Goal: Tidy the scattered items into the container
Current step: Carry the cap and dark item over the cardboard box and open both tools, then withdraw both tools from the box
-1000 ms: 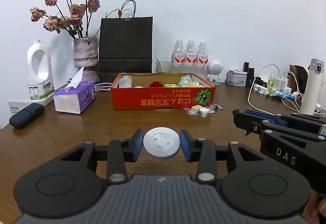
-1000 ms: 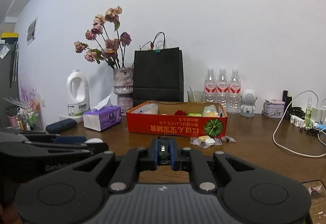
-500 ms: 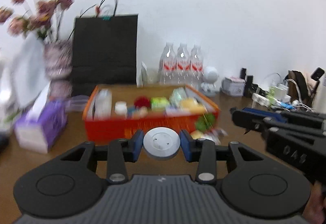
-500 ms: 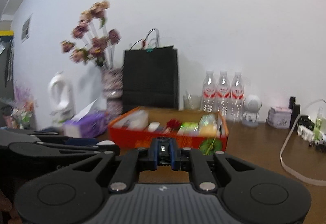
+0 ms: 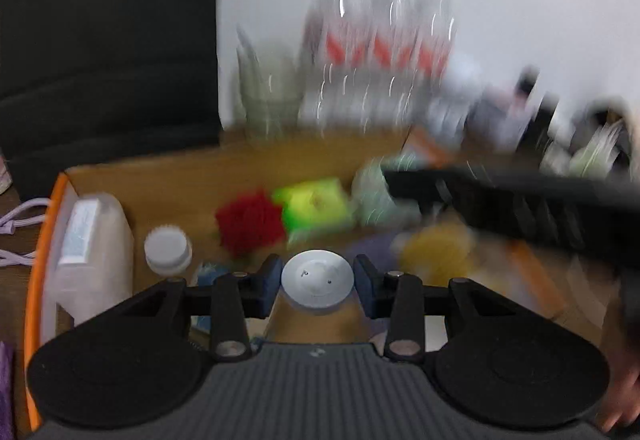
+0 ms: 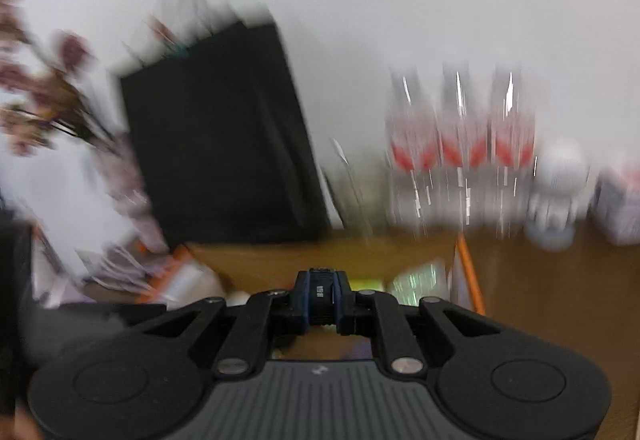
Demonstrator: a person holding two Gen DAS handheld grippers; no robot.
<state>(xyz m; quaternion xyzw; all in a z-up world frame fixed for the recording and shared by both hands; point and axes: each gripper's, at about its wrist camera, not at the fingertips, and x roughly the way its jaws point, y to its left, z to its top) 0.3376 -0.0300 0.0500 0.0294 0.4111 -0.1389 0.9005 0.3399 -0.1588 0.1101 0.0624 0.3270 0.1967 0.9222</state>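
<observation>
My left gripper (image 5: 317,277) hangs over the near part of the orange cardboard box (image 5: 38,280), shut on a white round disc (image 5: 316,290). Inside the box lie a clear plastic tub (image 5: 90,256), a white-capped jar (image 5: 168,252), a red fuzzy item (image 5: 248,222), a green packet (image 5: 316,207) and a yellow item (image 5: 436,252). My right gripper (image 6: 320,300) is shut on a small black object (image 6: 320,292) above the box's right end (image 6: 468,272). In the left wrist view it shows as a blurred black bar (image 5: 520,203) across the box.
Behind the box stand a black paper bag (image 6: 216,135), three water bottles (image 6: 460,151), a glass (image 5: 272,107) and a white robot figure (image 6: 558,183). Dried flowers (image 6: 44,95) are at the far left. Both views are motion-blurred.
Both grippers have swept forward from the near table to above the box, each keeping its item. The box and the things behind it now fill the views.
</observation>
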